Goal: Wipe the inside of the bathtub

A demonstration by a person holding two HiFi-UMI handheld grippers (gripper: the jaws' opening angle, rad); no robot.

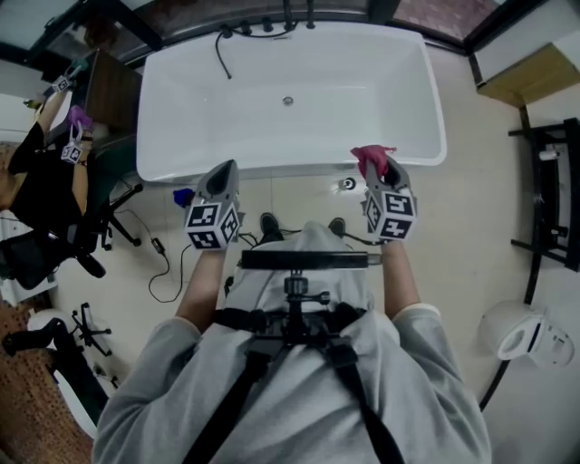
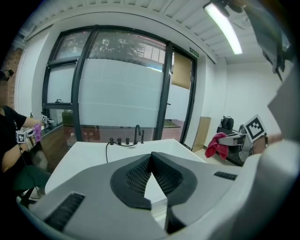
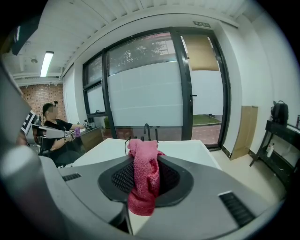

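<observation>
Grey-clad shoulders (image 1: 290,408) of the person wearing the rig fill the bottom of the head view, crossed by black harness straps (image 1: 263,362). Both forearms reach forward toward a white bathtub (image 1: 362,100).

Far left: a second person in black (image 1: 36,172) sits beside a dark office chair (image 1: 54,245). A thin black cable (image 1: 163,272) trails over the pale floor (image 1: 471,236) nearby.

Left of centre: the left claw (image 1: 224,168) is held level, its tip over the near rim of the bathtub and outside the basin. In the left gripper view its two ribbed pads meet at the tip, with nothing between them.

Centre: the bathtub lies crosswise ahead of the person. A drain (image 1: 288,101) sits in its floor, a dark faucet set (image 1: 263,25) stands on the far rim, and a black hose (image 1: 220,54) hangs over that rim. The basin looks bare and white. The person's two shoes (image 1: 270,225) stand on the floor just short of the near wall.

Right of centre: the right claw (image 1: 381,170) is closed on a pink cloth (image 1: 370,156). The cloth is bunched between the pads, rising above them and hanging below. The cloth sits over the near rim toward the tub's right end, not inside the basin.

Far right: a wooden board (image 1: 535,72) lies near the tub's far corner, a black rack (image 1: 548,195) stands along the edge, and a white rounded fixture (image 1: 521,335) rests on the floor.
</observation>
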